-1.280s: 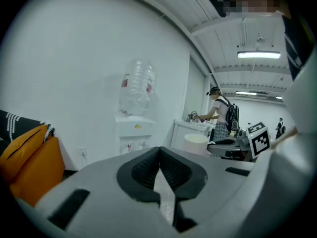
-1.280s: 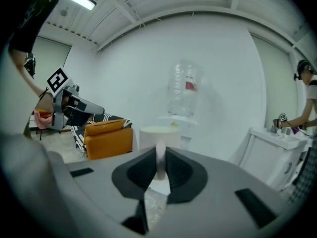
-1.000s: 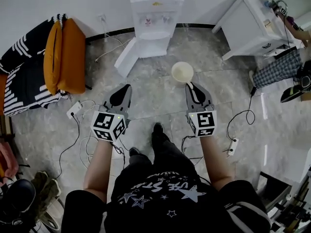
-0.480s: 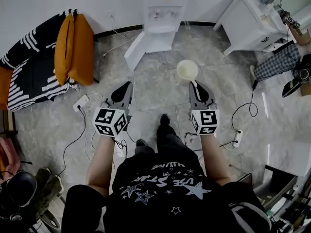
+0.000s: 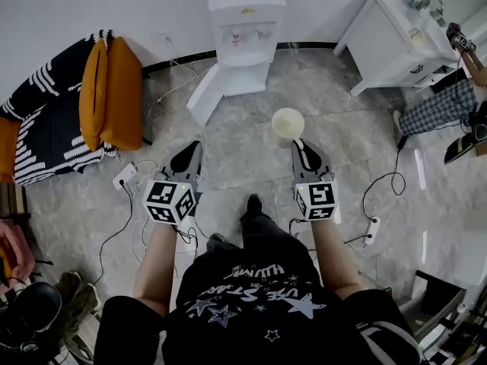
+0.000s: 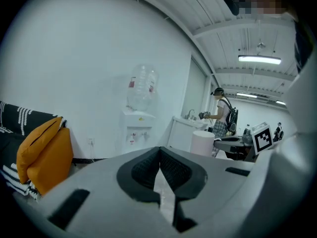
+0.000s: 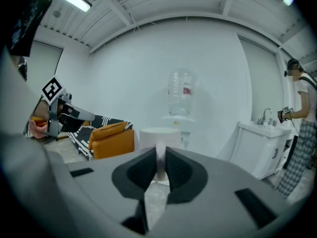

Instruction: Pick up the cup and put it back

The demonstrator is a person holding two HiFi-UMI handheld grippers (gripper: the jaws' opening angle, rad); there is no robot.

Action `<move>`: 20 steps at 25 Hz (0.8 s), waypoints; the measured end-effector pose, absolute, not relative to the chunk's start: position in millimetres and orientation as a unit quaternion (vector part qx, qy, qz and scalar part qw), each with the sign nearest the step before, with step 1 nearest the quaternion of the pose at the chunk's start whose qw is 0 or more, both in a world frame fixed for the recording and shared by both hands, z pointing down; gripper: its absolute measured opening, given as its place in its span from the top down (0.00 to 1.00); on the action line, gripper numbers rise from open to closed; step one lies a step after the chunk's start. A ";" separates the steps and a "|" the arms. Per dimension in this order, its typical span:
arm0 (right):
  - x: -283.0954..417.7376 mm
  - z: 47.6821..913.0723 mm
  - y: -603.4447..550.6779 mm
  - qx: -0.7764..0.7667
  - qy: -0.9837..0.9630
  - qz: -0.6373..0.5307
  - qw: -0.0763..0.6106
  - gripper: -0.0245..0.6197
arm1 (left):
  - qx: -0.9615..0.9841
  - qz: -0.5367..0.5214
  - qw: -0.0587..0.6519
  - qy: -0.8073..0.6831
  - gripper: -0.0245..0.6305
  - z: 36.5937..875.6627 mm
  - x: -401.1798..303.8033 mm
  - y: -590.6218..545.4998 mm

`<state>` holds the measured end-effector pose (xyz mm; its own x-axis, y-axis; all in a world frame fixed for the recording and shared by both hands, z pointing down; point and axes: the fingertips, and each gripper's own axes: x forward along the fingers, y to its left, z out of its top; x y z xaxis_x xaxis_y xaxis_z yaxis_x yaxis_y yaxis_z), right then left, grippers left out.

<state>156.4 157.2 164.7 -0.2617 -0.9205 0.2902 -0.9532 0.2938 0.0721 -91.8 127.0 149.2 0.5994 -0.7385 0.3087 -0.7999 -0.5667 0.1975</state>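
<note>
A cream-white cup (image 5: 288, 122) hangs in the air over the marble floor, upright, its mouth facing up. My right gripper (image 5: 299, 144) is shut on the cup's handle; in the right gripper view the handle (image 7: 161, 163) sits pinched between the dark pads, with the cup body (image 7: 159, 134) just beyond. My left gripper (image 5: 190, 153) is held level beside it, well apart from the cup, its jaws shut on nothing (image 6: 159, 155). In the left gripper view the cup (image 6: 203, 143) shows off to the right.
A water dispenser (image 5: 242, 29) stands against the far wall, a white sink cabinet (image 5: 396, 40) to its right. Orange cushions (image 5: 110, 90) lie on a striped seat at left. Power strips (image 5: 125, 175) and cables cross the floor. Another person (image 7: 301, 133) stands by the cabinet.
Both hands and the cup have shifted a little over the floor as the person stepped. The right gripper's hold on the handle is the same, and the left stays shut.
</note>
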 end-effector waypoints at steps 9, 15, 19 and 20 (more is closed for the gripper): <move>203.0 213.1 69.1 0.562 -0.805 0.082 0.175 0.90 | 0.867 0.105 0.151 -0.464 0.95 171.8 -52.0 48.9; 200.0 274.1 19.3 0.556 -0.799 0.120 0.195 0.90 | 0.873 0.105 0.148 -0.452 0.95 222.7 -45.5 -5.8; 196.6 333.8 -21.9 0.549 -0.798 0.130 0.213 0.90 | 0.881 0.116 0.160 -0.430 0.95 285.2 -39.5 -48.8; 195.1 351.7 -34.3 0.547 -0.798 0.132 0.217 0.90 | 0.880 0.119 0.166 -0.429 0.95 304.7 -40.1 -60.8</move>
<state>195.1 -34.3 351.7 -0.3069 -0.8157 0.4904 -0.9302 0.3661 0.0268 -40.1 -60.8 304.7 0.6040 -0.7151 0.3518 -0.7941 -0.5776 0.1894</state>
